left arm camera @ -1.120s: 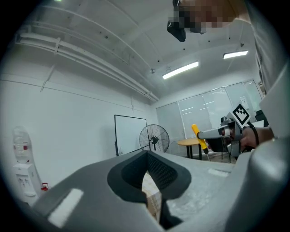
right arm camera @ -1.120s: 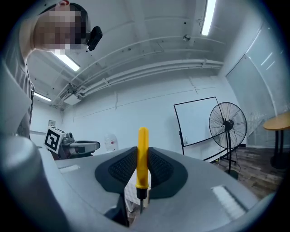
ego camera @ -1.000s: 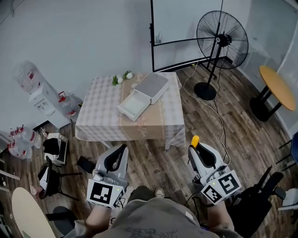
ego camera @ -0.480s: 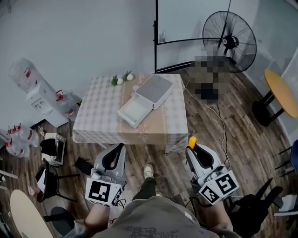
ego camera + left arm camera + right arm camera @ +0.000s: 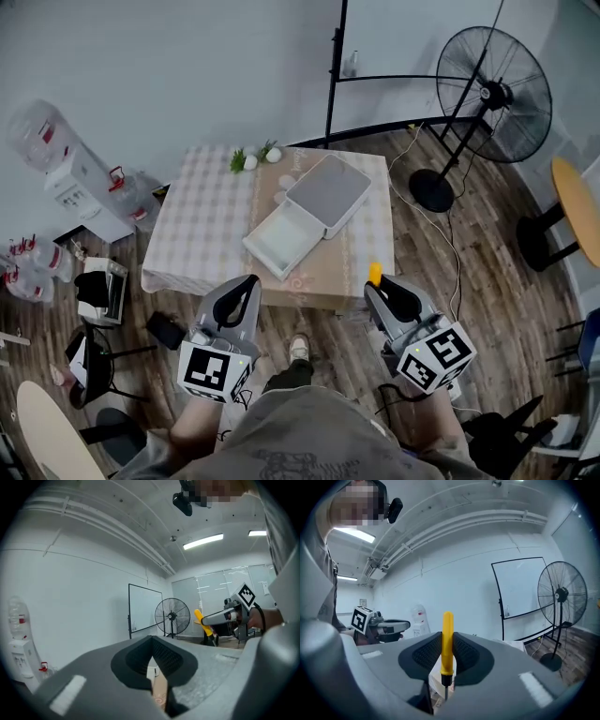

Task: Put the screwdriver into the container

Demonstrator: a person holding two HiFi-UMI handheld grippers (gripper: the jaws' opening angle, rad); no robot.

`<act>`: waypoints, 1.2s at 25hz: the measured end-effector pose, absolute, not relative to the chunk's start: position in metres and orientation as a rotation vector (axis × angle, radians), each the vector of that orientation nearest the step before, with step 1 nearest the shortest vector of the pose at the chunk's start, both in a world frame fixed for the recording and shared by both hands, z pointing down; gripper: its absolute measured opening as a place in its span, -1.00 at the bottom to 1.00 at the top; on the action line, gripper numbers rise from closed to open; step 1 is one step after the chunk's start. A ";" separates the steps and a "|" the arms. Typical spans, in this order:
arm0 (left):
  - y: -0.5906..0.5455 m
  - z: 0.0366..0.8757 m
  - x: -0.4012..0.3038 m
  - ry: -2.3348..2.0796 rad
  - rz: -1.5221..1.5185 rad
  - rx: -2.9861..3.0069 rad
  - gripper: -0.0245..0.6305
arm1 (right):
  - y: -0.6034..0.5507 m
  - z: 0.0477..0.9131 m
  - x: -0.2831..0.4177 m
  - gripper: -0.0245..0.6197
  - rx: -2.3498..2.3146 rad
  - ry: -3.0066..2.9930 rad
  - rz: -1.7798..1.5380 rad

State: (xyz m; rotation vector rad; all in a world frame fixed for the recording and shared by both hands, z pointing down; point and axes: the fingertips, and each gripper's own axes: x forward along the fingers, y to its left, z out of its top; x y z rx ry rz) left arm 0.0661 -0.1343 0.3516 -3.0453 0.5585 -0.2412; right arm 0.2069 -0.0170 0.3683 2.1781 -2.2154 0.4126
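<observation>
The yellow-handled screwdriver stands upright between the jaws of my right gripper, which is shut on it; its handle tip pokes out ahead of the right gripper in the head view. A white open container with its lid swung back lies on the checked table, ahead of both grippers. My left gripper hangs near the table's front edge, shut with nothing in it. In the left gripper view the screwdriver shows at the right, and the jaws meet.
A standing fan and a whiteboard frame are behind the table at the right. A water dispenser and bottles stand at the left. A cable runs over the wood floor. Small white items and a green sprig lie at the table's far edge.
The person has stepped forward: the table and container have come nearer and lower in the head view. Both grippers now reach the table's front edge, the right one still holding the screwdriver.
</observation>
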 end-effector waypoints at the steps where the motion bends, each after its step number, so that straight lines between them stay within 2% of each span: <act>1: -0.143 0.357 0.067 0.561 -0.252 -3.053 -0.92 | -0.030 0.375 0.209 -0.62 2.150 -2.198 0.432; 8: -0.201 0.406 0.069 0.576 -0.415 -3.130 -0.92 | -0.120 0.429 0.214 -0.62 1.956 -2.111 0.587; 15: -0.247 0.450 0.068 0.671 -0.524 -3.201 -0.92 | -0.198 0.479 0.196 -0.62 1.675 -2.111 0.608; 30: -0.292 0.546 0.060 1.010 -0.847 -3.225 -0.92 | -0.288 0.614 0.167 -0.62 1.192 -2.088 0.638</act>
